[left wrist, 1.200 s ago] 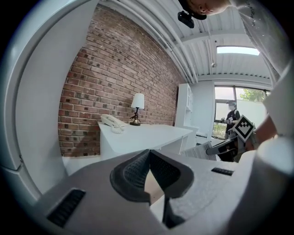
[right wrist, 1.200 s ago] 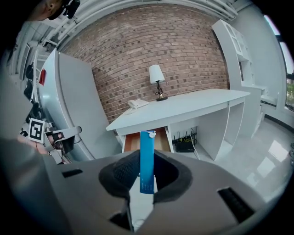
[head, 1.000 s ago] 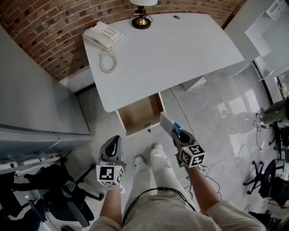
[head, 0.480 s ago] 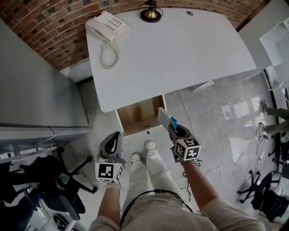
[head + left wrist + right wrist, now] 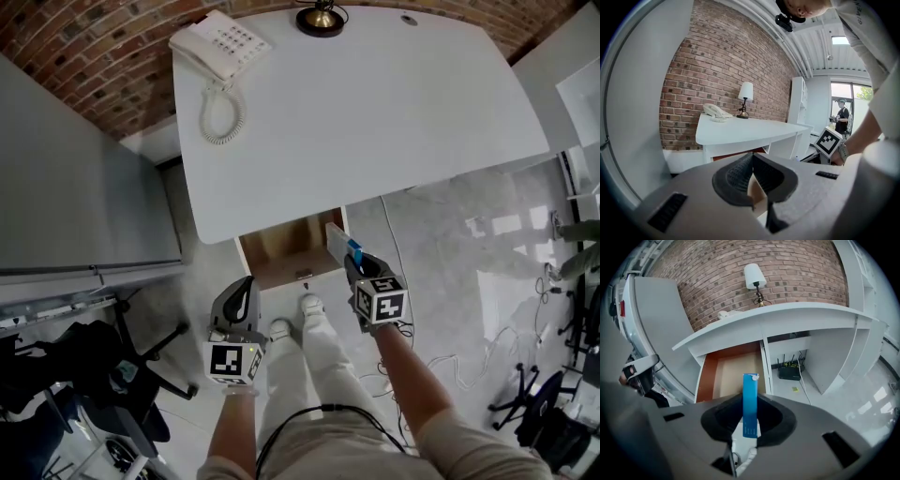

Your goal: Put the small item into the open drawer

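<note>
- One broad white desk top (image 5: pixel 375 112) fills the upper middle of the head view. A white corded telephone (image 5: pixel 217 45) and a brass lamp base (image 5: pixel 321 19) sit along its far edge, well apart from the work.
- One open wooden drawer (image 5: pixel 281 248) juts out from under the desk's near edge, at the centre of the head view. It is pulled out, I judge, so that something can be lowered in from above. Its pale floor looks bare in the right gripper view.
- Two grey hand-held grippers flank the drawer.
  - The right gripper (image 5: pixel 354 265) is at the drawer's front right corner. Its jaws stand partly apart only because they pinch the item between the pads.
  - The left gripper (image 5: pixel 240 295) hangs at the lower left of the drawer, near it but not touching. Its jaws are pressed together on nothing, so it is probably just waiting.
- One small flat blue-and-white pack (image 5: pixel 750 399) stands edge-on between the right gripper's pads, held this way likely so it slips in narrow. Its top pokes out beyond the jaws toward the drawer's right wall. It is just beside the opening and not yet inside.
</note>
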The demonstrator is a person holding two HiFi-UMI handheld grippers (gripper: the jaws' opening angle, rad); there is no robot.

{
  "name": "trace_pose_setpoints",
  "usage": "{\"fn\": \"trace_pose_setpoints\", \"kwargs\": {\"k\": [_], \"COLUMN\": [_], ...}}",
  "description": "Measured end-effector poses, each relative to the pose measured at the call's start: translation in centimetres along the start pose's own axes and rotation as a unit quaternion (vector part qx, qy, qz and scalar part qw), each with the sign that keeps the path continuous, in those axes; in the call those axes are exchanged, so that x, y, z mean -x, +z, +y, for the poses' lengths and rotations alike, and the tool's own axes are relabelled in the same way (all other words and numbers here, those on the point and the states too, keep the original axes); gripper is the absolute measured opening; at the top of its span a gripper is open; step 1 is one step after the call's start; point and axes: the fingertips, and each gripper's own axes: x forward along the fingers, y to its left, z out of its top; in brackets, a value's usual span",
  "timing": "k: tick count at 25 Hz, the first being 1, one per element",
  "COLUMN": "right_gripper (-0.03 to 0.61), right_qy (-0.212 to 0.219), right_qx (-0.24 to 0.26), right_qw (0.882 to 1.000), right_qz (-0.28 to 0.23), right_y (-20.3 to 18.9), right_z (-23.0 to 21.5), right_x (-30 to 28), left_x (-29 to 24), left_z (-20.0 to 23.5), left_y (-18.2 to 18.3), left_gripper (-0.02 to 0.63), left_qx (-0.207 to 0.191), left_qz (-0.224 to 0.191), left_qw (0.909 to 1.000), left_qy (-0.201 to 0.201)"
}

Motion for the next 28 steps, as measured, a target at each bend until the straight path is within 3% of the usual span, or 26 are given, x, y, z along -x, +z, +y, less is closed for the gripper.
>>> {"fn": "trace_pose_setpoints", "kwargs": {"k": [16,28], "right_gripper": [0.080,0.083], "right_qy": [-0.017,-0.007], "right_qx": [0.001,0.010], "right_qw": [0.995,0.994], "right_qz": [0.097,0.110], "right_y": [-1.6,-1.5], "right_z": [-1.3,-1.3], "right_x": [-4.5,-5.4], "left_x": [-0.8,-0.5], "left_z": [0.2,0.5], "left_y": [-1.0,-1.3], "left_gripper": [0.005,0.005], "left_qx": [0.003,0.006], "left_qz": [0.004,0.006], "left_qw": [0.9997,0.9995], "left_qy": [0.023,0.030]}}
